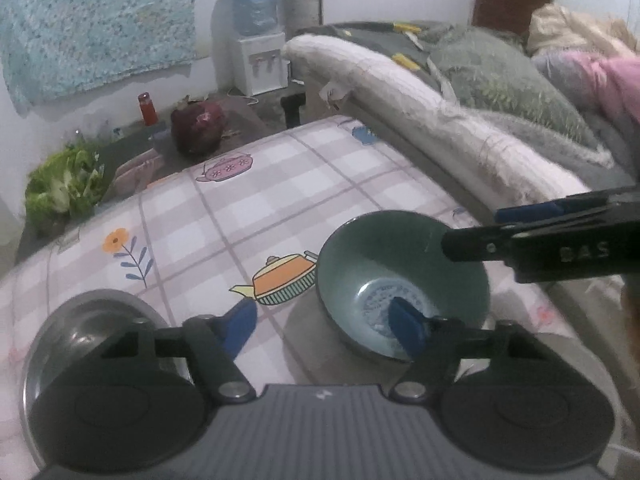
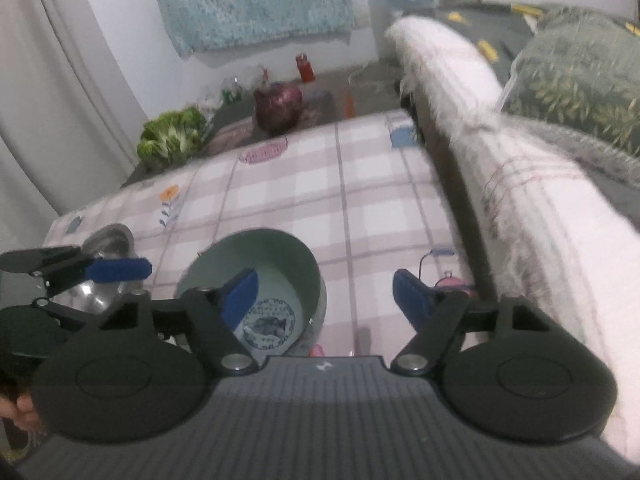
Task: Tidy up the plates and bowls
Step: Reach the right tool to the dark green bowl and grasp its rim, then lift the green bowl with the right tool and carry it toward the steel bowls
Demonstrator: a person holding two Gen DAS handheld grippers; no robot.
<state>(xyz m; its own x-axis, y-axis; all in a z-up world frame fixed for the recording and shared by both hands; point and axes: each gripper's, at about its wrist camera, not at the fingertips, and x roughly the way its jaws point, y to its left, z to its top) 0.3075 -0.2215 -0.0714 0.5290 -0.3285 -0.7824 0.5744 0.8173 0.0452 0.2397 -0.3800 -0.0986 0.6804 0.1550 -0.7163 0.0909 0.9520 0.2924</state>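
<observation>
A green bowl with a blue-patterned bottom sits on the checked tablecloth. A steel bowl sits to its left, partly hidden behind my left gripper. My left gripper is open and empty, its right finger over the green bowl and its left finger over the cloth. In the right wrist view the green bowl is at lower centre and the steel bowl at left. My right gripper is open and empty, its left finger over the green bowl, and it also shows in the left wrist view.
A bed with a white rolled blanket and pillows runs along the table's right side. Beyond the table's far edge are a dark red bag, green leaves, a red bottle and a water dispenser.
</observation>
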